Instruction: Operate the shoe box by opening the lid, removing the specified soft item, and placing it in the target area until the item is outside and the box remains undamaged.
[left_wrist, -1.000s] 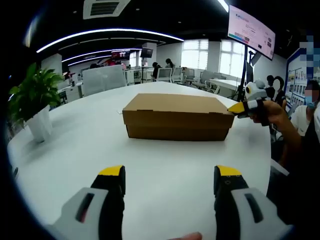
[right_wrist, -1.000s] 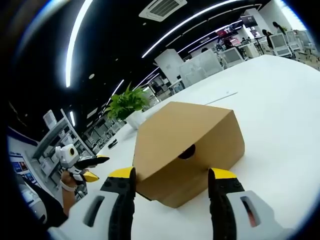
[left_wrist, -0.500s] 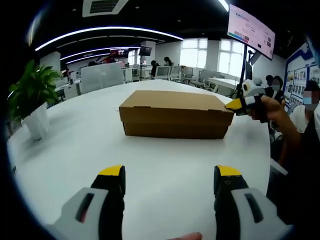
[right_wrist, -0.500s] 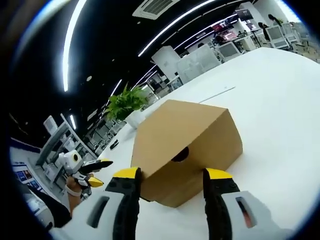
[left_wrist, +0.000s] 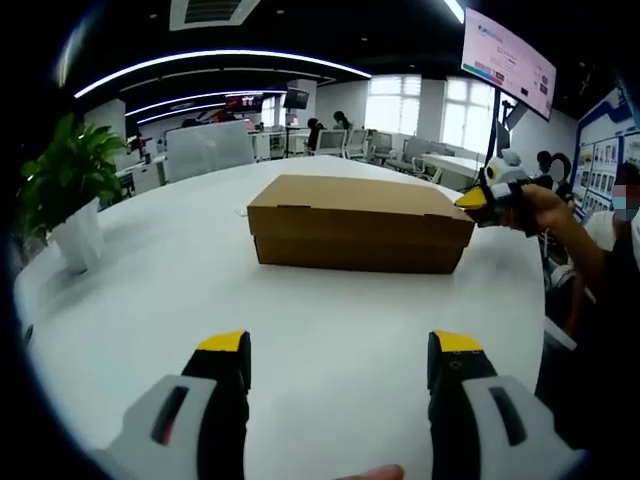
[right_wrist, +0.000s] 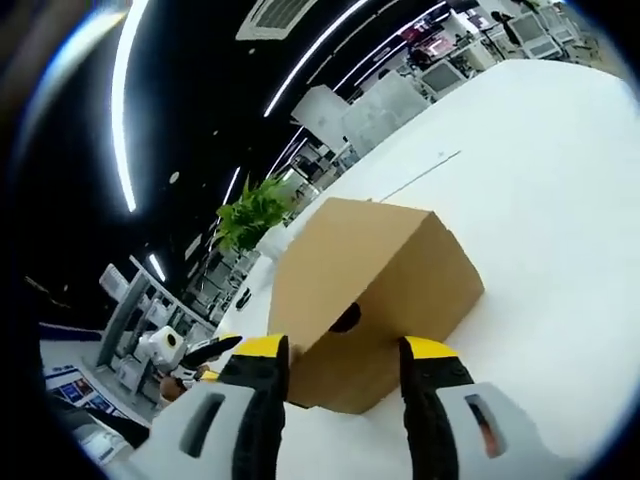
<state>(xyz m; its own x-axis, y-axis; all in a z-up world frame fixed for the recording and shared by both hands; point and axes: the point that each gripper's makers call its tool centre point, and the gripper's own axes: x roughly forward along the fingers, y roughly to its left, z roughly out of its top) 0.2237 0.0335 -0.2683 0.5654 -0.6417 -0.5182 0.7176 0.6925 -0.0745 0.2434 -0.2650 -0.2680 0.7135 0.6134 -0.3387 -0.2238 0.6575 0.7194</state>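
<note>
Two grippers work one closed shoe box (left_wrist: 360, 224), which sits on the white table (left_wrist: 180, 300) with its lid (left_wrist: 350, 195) down; the soft item is presumably inside, unseen. Step in hand, by my judgement: getting a purchase on the lid at the short end. To do it well, the right gripper (right_wrist: 340, 350) should catch only the lid's lower edge above the round finger hole (right_wrist: 345, 320) and lift gently, while the left gripper (left_wrist: 340, 345) comes in to steady the base, so the cardboard neither creases nor slides. Right gripper: jaws spread wide, straddling the box's near end, tips at or just beside the cardboard, contact uncertain, nothing grasped. Left gripper: jaws parted wide, empty, well back from the box over bare table. Potted plant (left_wrist: 65, 195) stands off to one side.
</note>
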